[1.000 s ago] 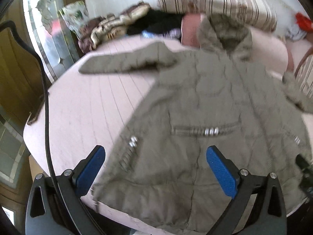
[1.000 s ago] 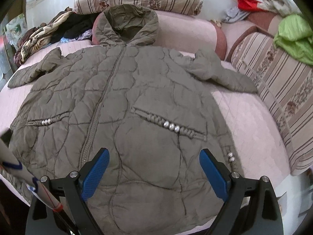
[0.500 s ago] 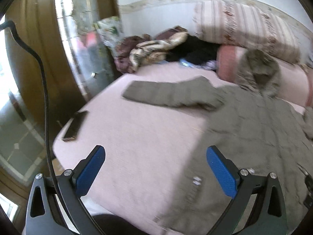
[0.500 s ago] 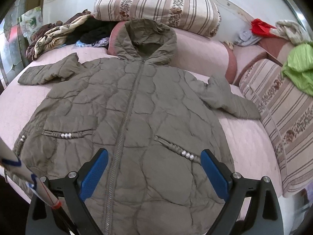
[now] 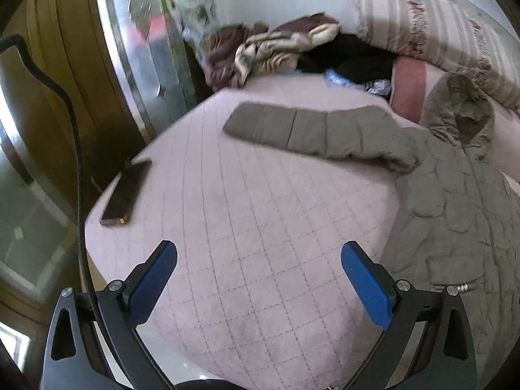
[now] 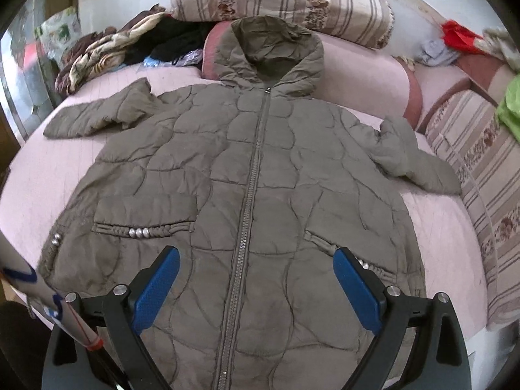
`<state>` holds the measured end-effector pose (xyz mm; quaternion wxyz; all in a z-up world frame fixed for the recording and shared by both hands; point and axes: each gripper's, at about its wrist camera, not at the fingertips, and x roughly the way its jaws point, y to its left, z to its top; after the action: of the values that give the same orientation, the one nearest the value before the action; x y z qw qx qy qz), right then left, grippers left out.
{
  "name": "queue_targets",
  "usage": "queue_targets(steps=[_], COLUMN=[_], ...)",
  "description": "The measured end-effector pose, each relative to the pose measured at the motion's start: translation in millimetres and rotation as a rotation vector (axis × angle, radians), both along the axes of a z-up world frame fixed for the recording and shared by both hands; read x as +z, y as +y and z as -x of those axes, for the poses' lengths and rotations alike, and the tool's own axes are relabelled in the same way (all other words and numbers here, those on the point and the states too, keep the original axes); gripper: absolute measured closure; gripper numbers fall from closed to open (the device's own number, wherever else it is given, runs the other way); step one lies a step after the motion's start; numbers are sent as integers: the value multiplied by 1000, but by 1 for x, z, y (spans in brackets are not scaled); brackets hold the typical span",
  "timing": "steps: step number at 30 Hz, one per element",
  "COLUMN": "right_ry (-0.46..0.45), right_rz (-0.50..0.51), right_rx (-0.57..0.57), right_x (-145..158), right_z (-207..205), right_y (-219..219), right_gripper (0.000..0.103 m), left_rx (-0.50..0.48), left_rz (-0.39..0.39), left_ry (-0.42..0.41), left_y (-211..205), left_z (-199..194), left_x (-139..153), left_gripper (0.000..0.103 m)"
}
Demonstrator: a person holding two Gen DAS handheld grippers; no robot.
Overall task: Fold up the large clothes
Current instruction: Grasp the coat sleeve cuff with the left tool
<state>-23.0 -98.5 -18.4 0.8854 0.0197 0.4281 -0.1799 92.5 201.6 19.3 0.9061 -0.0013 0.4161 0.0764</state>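
While jaws gape: left gripper (image 5: 259, 274) | right gripper (image 6: 256, 279) | coat (image 6: 247, 195) unbranded

Left gripper (image 5: 258, 281) open above pink quilt (image 5: 247, 227); olive coat (image 5: 455, 214) right, phone (image 5: 126, 192) left

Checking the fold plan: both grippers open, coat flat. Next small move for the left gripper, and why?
Probably ease the left gripper forward to the outstretched sleeve and close on its cuff, to fold it over the body. The coat lies flat, zipped and unfolded, both sleeves spread; the gripper is open, holds nothing and points that way.
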Motion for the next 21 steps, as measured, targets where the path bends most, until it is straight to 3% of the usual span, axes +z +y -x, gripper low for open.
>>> queue_targets(steps=[3,8,16,21], right_ry=[20,47,65,59], right_rz=[22,-14,-66,-83], right_rx=[9,-4,-31,-53], right_x=[-7,-19,-37,-44], right_z=[-5,-13,-25,-32], right_y=[1,-10,-26,-35], right_gripper=[6,6,6,6], left_rx=[18,86,104,97], left_rz=[81,40,-60,-21], left_ry=[54,64,62,71], left_y=[15,32,39,47], left_z=[-18,-60,-142,-187], left_x=[-11,-15,-28,-48], left_gripper=[2,2,2,2])
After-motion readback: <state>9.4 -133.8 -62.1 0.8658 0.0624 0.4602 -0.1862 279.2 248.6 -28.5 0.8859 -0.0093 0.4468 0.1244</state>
